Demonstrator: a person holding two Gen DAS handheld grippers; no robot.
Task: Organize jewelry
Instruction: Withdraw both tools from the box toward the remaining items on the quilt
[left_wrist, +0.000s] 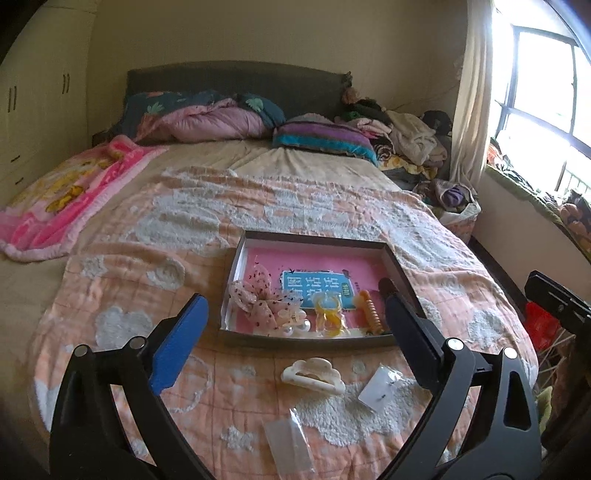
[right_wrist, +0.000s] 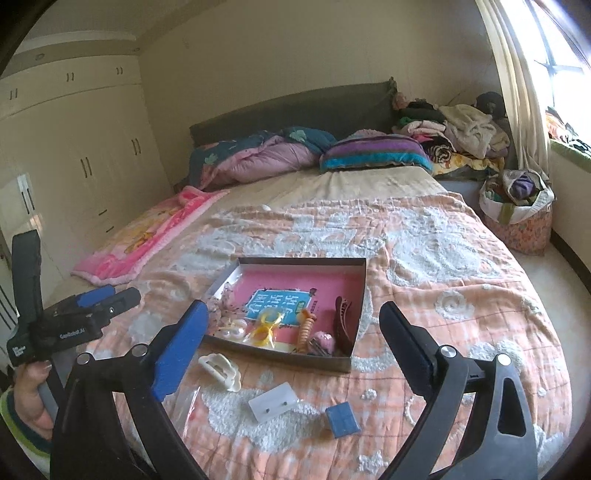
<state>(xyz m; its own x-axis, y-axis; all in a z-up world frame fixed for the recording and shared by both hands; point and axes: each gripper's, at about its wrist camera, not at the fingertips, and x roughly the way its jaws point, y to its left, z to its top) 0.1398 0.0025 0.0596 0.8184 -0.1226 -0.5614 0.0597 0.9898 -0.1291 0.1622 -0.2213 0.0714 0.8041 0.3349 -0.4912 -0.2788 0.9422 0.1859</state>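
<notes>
Nearest the lens, both tools stand released with nothing between their pads: the left gripper (left_wrist: 291, 325) and the right gripper (right_wrist: 295, 339) hang above the quilt (right_wrist: 461, 266), jaws spread wide. No item is in hand, so this reads as the gap between one placement and the next pick.

Loose on the quilt, from left to right in the right wrist view, lie a clear plastic bag (right_wrist: 188, 402), a cream claw clip (right_wrist: 221, 369), a white earring card (right_wrist: 273, 404) and a small blue box (right_wrist: 342, 419), all in front of the tray and apart from it. The next move probably calls for lowering one gripper over one of these and closing on it; the cream clip looks the easiest to grasp.

Inside the shallow tray (right_wrist: 354, 291) the sorted pieces crowd the near edge: a dotted pink scrunchie (left_wrist: 258, 299), pearl-like beads (right_wrist: 236, 328), a yellow piece (right_wrist: 266, 326), an orange spiral tie (right_wrist: 306, 328), something pink, perhaps a clip (right_wrist: 325, 339), and a brown claw clip (right_wrist: 341, 321).
</notes>
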